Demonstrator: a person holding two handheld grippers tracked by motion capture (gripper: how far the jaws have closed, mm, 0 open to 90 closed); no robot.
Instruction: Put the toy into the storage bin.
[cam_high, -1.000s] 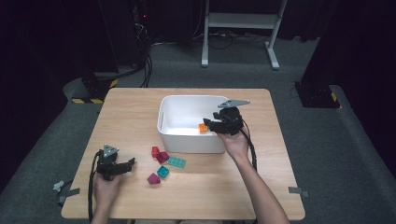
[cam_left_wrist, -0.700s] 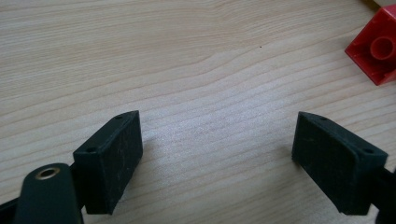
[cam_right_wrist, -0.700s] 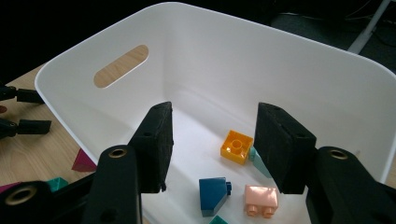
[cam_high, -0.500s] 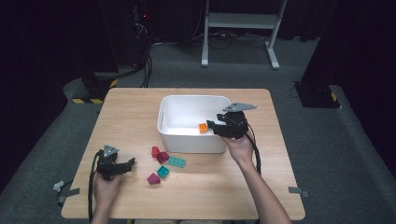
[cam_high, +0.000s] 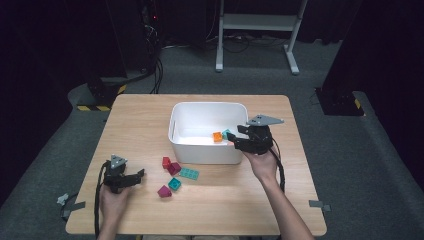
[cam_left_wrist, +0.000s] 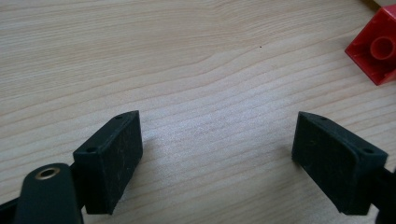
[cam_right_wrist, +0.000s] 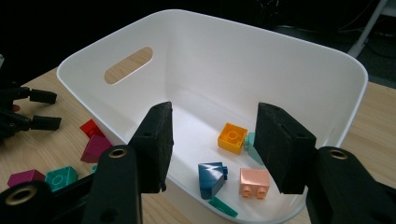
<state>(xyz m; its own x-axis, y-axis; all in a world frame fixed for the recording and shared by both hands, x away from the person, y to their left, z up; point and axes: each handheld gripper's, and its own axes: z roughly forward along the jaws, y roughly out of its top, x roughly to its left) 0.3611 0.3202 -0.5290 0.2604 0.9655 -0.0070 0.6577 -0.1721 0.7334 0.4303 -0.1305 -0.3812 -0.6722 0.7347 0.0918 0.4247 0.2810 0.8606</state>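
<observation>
Right now I have the right gripper (cam_high: 235, 140) poised over the near right rim of the white bin (cam_high: 177, 120), its jaws spread wide with nothing between them. Inside the bin I count four whole blocks from the right gripper view: an orange one (cam_right_wrist: 232, 137), a dark blue one (cam_right_wrist: 211, 178), a peach one (cam_right_wrist: 254, 182) and a teal one half hidden behind a jaw, plus a thin green sliver that may be a plate, though I can't be sure.

On the tabletop (cam_high: 240, 200) five blocks are left, just in front of the bin: two red ones (cam_high: 170, 165), a flat teal plate (cam_high: 189, 173), a teal block (cam_high: 175, 184) and a magenta block (cam_high: 164, 191). They lie to the right of my left gripper (cam_high: 140, 174), which rests low with jaws wide and empty, and is clearly the nearer one.
</observation>
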